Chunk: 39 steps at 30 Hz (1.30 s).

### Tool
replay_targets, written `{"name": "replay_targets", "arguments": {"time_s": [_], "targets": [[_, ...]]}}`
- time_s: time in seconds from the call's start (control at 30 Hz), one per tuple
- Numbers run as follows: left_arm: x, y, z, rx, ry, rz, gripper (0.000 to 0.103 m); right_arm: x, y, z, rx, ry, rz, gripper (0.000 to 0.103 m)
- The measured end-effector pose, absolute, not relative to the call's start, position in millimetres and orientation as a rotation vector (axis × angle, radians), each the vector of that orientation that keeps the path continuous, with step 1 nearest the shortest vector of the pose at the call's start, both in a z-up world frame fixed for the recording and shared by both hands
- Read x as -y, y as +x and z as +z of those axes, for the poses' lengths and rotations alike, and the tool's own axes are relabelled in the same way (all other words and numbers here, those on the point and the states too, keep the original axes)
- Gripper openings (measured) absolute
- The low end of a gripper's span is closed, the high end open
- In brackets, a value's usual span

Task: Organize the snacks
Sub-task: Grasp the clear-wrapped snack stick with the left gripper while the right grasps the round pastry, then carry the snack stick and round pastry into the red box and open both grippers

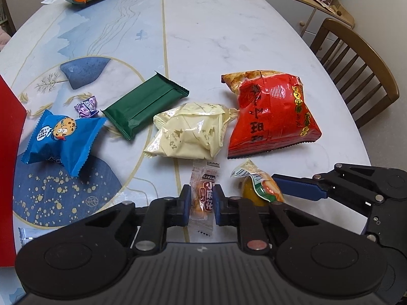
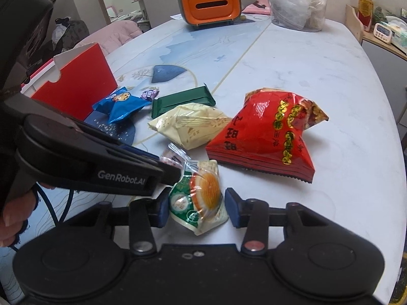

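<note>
Snack packets lie on the marble table (image 1: 216, 38): a blue cookie packet (image 1: 61, 139), a small purple candy (image 1: 86, 106), a green bar (image 1: 145, 106), a cream packet (image 1: 188, 132) and a big red bag (image 1: 274, 117). My left gripper (image 1: 202, 203) is shut on a small clear twist-snack packet (image 1: 204, 198) at the near table edge. My right gripper (image 2: 197, 203) is open, its fingers on either side of a green-and-orange packet (image 2: 201, 195), not pressing it. That packet also shows in the left wrist view (image 1: 257, 188), beside the right gripper's finger (image 1: 297, 188).
A red box (image 2: 78, 86) stands open at the left, behind the blue packet. An orange tissue holder (image 2: 211, 5) and a clear bag (image 2: 297, 5) are at the far side. A wooden chair (image 1: 356, 63) is at the right. The left gripper's body (image 2: 89, 157) crosses the right wrist view.
</note>
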<state>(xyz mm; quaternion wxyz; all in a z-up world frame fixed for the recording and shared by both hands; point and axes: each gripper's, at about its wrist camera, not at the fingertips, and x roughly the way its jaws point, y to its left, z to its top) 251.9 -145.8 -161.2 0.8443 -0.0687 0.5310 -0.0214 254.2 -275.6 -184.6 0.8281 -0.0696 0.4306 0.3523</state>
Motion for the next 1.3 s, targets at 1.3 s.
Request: {"name": "replay_targets", "arguments": {"time_s": [1.3], "targets": [[49, 168, -69, -1.01, -0.34, -0.018, 0.017, 245, 181, -89, -0.819, -0.102, 0.695, 0.035]]}}
